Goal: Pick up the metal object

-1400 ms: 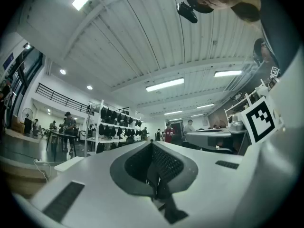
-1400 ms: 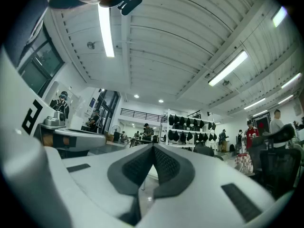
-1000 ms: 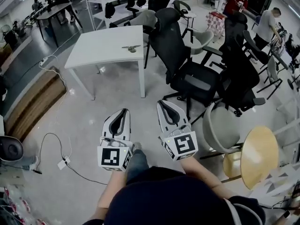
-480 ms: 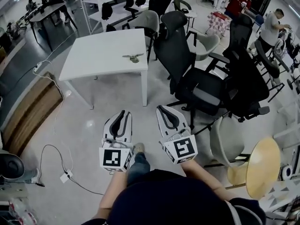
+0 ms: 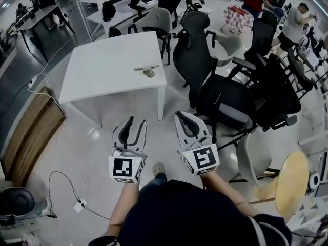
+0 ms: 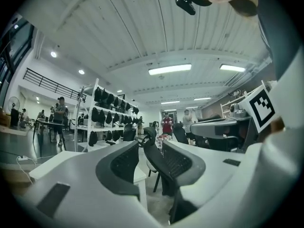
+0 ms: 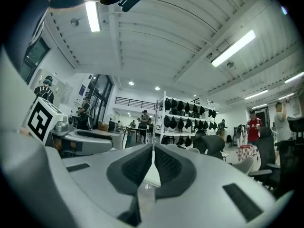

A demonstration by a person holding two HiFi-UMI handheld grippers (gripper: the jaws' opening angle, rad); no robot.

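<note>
- The metal object (image 5: 147, 70) lies on the white surface (image 5: 97, 65), near its right edge and close to the front right corner; it looks thin and flat, and its exact shape is too small to tell.
- Nothing touches it, and it is the only thing on the surface.
- At 3 o'clock from the surface stands a black office chair (image 5: 205, 60), just beside the edge.
- At 6 o'clock from the object, well apart and over the grey floor (image 5: 97, 147), the person holds both grippers side by side, both pointing toward 12 o'clock.
- The left gripper (image 5: 137, 120) has its jaws released; they have just been opening, and nothing is between them.
- The right gripper (image 5: 180, 115) has its jaws clenched, pad against pad, with nothing in them.
- At 7 o'clock from the left gripper, a cable with a white plug (image 5: 79, 206) lies on the floor.
</note>
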